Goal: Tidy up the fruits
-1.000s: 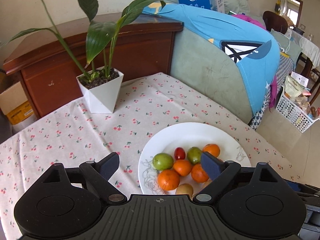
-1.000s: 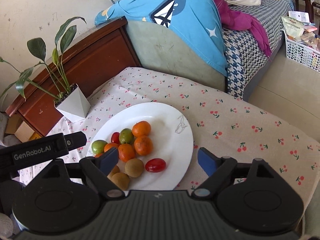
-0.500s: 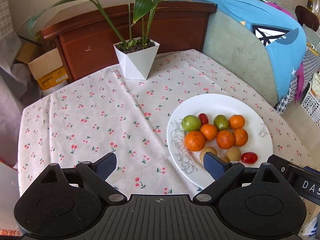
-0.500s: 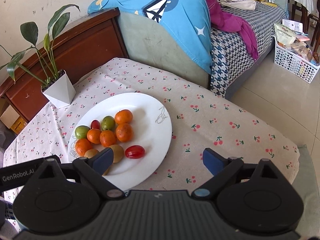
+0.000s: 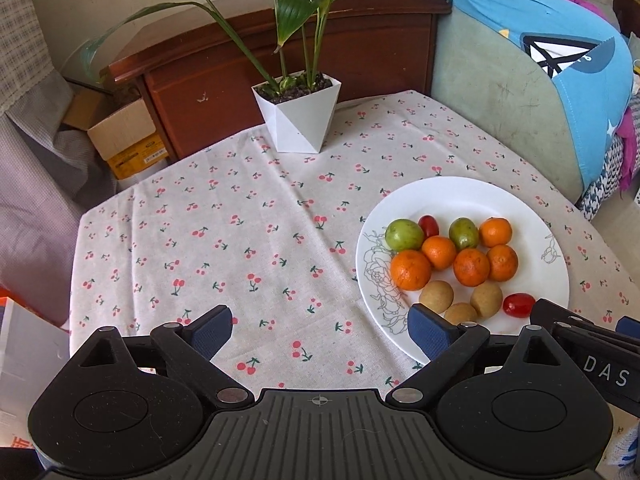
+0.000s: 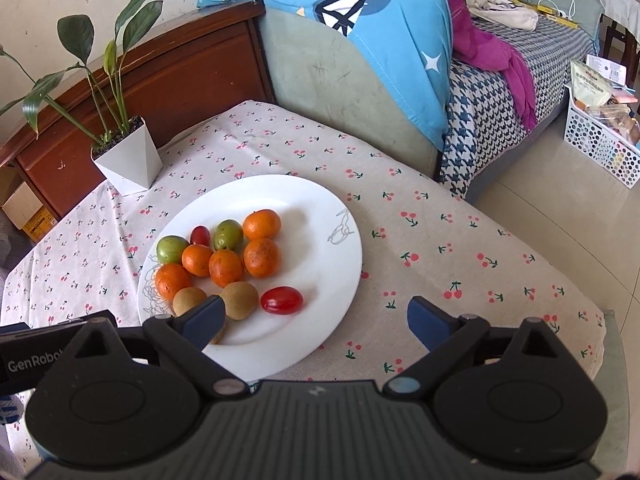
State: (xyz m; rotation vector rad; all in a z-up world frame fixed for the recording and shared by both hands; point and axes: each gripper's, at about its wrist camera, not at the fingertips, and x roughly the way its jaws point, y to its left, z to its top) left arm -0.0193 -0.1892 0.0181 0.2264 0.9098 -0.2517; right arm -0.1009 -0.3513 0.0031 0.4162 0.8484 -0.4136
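A white plate [image 5: 460, 196] [image 6: 320, 220] on the cherry-print tablecloth carries several oranges [image 5: 411, 269] [image 6: 226, 267], two green fruits [image 5: 404, 234] [image 6: 172, 249], three brown round fruits [image 5: 437, 297] [image 6: 239, 300] and two red tomatoes [image 5: 518, 305] [image 6: 281, 300]. My left gripper [image 5: 320, 330] hangs open above the cloth, left of the plate, with nothing between its fingers. My right gripper [image 6: 316, 320] is open over the plate's near rim, its left finger in front of a brown fruit, gripping nothing.
A white angular pot with a green plant [image 5: 298, 118] [image 6: 128, 164] stands at the back of the table. Behind are a wooden cabinet [image 5: 280, 60], a sofa under a blue blanket [image 6: 360, 52], a cardboard box [image 5: 124, 136] and a white basket [image 6: 600, 136] on the floor.
The left view has swung left, so the plate moved from centre to the right side. The right gripper's jaws widened, and the plate slid left in its view.
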